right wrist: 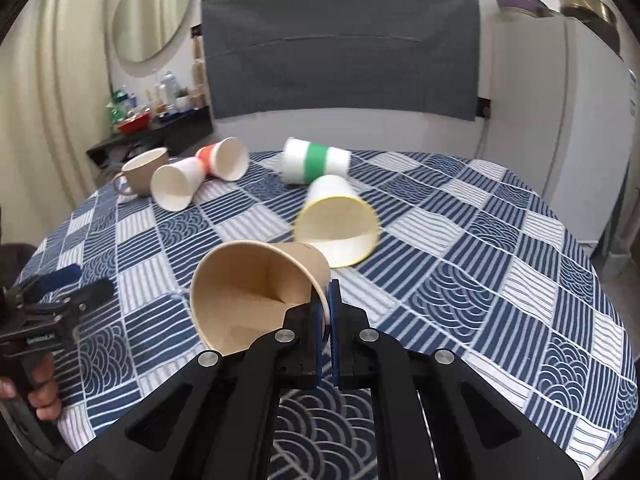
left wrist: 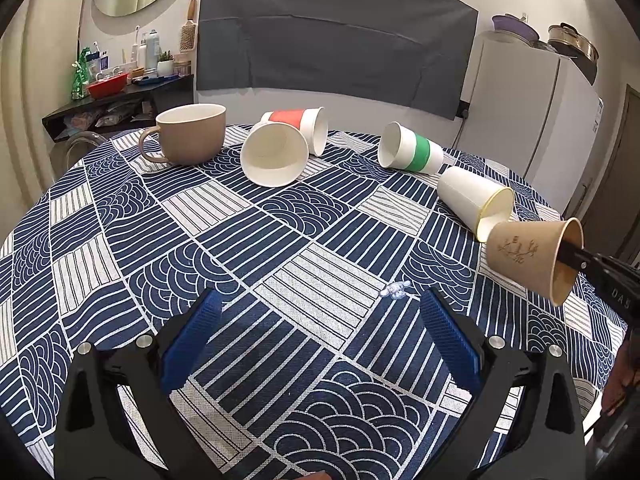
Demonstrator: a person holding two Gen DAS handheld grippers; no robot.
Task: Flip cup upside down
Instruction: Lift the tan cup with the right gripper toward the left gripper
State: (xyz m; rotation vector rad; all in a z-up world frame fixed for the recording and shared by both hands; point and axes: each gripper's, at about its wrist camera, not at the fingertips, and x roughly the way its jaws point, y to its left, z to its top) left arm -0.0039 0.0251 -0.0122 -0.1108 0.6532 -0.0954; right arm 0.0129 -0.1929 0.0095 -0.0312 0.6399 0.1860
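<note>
A tan paper cup (right wrist: pixel 256 280) with a twig print lies tilted on its side, held off the table. My right gripper (right wrist: pixel 326 300) is shut on its rim wall, one finger inside the mouth. The same cup shows at the right edge of the left wrist view (left wrist: pixel 528 256), with a black finger (left wrist: pixel 576 258) in its mouth. My left gripper (left wrist: pixel 320 312) is open and empty, low over the patterned tablecloth (left wrist: pixel 280 240). It also shows in the right wrist view (right wrist: pixel 76 284) at the left edge.
Other cups lie on their sides: a white cup with a yellow rim (right wrist: pixel 336 220), a green-banded cup (right wrist: pixel 316 162), a red-banded cup (right wrist: pixel 224 158) and a plain white cup (right wrist: pixel 176 186). A beige mug (left wrist: pixel 192 134) stands upright at the far left. A small clear trinket (left wrist: pixel 394 290) lies near my left gripper.
</note>
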